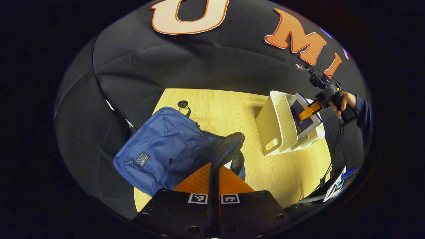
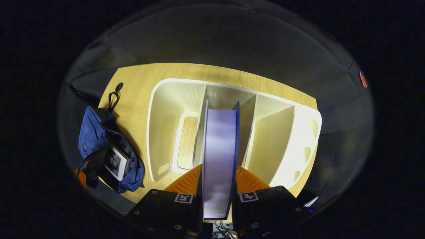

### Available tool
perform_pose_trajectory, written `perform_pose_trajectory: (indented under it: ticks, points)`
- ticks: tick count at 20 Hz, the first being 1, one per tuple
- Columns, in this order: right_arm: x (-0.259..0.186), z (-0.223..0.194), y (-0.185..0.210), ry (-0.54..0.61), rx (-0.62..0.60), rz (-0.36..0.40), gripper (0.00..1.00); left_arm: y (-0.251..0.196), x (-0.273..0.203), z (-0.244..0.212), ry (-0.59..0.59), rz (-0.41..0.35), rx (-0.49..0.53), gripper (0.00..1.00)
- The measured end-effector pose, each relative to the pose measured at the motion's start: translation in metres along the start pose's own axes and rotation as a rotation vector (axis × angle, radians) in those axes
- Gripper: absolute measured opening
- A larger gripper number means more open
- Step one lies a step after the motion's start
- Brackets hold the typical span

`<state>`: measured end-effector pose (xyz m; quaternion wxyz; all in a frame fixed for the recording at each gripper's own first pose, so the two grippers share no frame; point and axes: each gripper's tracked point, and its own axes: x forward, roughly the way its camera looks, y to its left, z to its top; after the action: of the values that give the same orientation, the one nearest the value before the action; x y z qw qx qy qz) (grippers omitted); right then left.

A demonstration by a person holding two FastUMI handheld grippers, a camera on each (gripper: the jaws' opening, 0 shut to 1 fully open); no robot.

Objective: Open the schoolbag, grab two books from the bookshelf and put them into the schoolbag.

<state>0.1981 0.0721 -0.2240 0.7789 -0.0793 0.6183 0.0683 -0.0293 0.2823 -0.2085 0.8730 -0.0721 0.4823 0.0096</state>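
Pale wood is running under everything — the table [image 1: 232, 109] is carrying the blue schoolbag [image 1: 159, 146] at one side and the white bookshelf [image 2: 166, 132] well apart from it at the other. The schoolbag is lying slumped with its mouth gaping, and in the right gripper view one book [image 2: 116, 162] is already sitting inside it, its cover showing between the dark lining folds. By that reckoning the first half of the fetching looks done.

The left gripper [image 1: 215, 172] is pinching the dark rim of the bag's opening [image 1: 229, 146], its orange fingers [image 1: 196, 181] pressed nearly together on the fabric; it appears to be lifting that edge so the mouth stays wide for the next drop.

The right gripper [image 2: 219, 186] is clamping the second book [image 2: 219, 149] from both sides, gripping it edge-on so the purple covers are flanking the pale page block. The book is standing in the shelf's middle compartment, between two dividers, and being held upright probably lets it slide straight out without catching either wall. In the left gripper view a hand [image 1: 343, 103] is holding that gripper at the shelf — the book not yet clear of it.
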Motion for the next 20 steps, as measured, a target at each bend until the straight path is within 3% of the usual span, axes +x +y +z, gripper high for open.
perform_pose_trajectory:
  ticks: [6,15,20]
  points:
    - [-0.054,-0.019,-0.016,-0.056,-0.004,0.050,0.32,-0.002,0.002,0.000,-0.002,-0.007,0.003,0.01]
    - [-0.196,-0.051,-0.020,-0.249,0.094,0.275,0.32,-0.002,-0.001,0.003,-0.010,-0.003,0.031,0.00]
    - [-0.238,-0.077,-0.005,-0.321,0.125,0.360,0.32,0.000,-0.007,0.011,-0.021,0.009,0.046,0.01]
